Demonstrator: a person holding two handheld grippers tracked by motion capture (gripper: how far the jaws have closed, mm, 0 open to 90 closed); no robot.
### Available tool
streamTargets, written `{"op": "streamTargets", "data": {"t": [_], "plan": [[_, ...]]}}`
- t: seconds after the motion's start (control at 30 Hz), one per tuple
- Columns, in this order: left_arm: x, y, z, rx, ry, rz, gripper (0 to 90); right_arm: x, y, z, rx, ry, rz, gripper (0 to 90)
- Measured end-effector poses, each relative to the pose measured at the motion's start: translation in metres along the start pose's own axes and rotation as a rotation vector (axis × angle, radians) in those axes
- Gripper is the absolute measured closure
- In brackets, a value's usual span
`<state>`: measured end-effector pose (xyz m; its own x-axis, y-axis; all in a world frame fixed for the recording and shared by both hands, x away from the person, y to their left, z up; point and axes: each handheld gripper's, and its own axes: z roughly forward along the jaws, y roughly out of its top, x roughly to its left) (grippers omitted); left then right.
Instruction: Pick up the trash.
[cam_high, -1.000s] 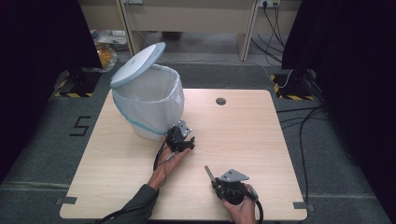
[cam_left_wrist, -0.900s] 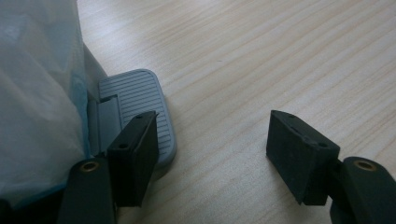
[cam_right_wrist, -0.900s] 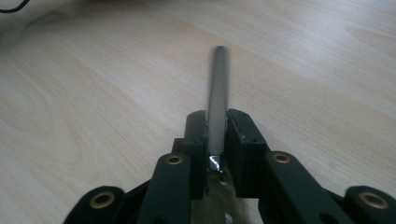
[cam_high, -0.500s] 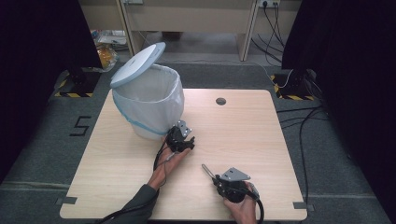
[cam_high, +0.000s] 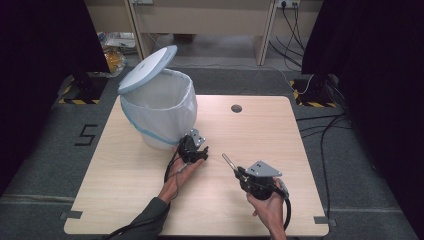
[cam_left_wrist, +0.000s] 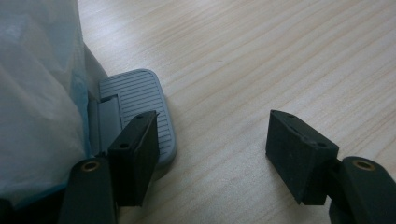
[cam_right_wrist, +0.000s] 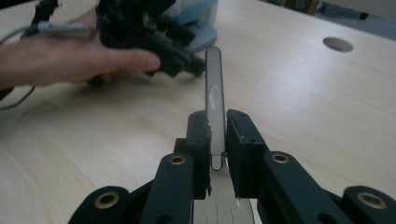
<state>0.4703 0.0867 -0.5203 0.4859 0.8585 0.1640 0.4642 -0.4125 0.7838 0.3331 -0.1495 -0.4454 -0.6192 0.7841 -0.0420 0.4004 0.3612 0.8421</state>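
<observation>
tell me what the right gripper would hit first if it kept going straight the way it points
Probably the left gripper and the hand around it, which lie just ahead of the thin flat strip clamped in the right gripper. Past them stands the bin. Depth is uncertain.

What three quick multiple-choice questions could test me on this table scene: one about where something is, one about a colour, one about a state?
1. Where does the left hand-held gripper sit?
A. At the foot of the bin, over its pedal
B. Beside the round hole in the table
C. Inside the bin

2. What colour is the bin's liner bag?
A. Black
B. White
C. Red

3. What is the state of the bin's lid?
A. Shut flat
C. Lying on the table
B. Raised open

Answers:
1. A: the left gripper view shows one jaw over the ridged grey pedal beside the bin.
2. B: the bag over the rim is white.
3. B: the lid stands tilted up behind the open mouth.
</observation>
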Motion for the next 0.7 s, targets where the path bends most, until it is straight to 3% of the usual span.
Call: {"op": "streamTargets", "data": {"t": [0.2, 0.7], "plan": [[0.000, 0.000, 0.000, 0.000, 0.001, 0.001, 34.0, -0.013, 0.028, -0.003, -0.045, 0.002, -0.002, 79.6], [0.001, 0.000, 0.000, -0.001, 0.002, 0.007, 34.6, -0.027, 0.078, 0.008, -0.063, 0.006, -0.026, 79.6]]}}
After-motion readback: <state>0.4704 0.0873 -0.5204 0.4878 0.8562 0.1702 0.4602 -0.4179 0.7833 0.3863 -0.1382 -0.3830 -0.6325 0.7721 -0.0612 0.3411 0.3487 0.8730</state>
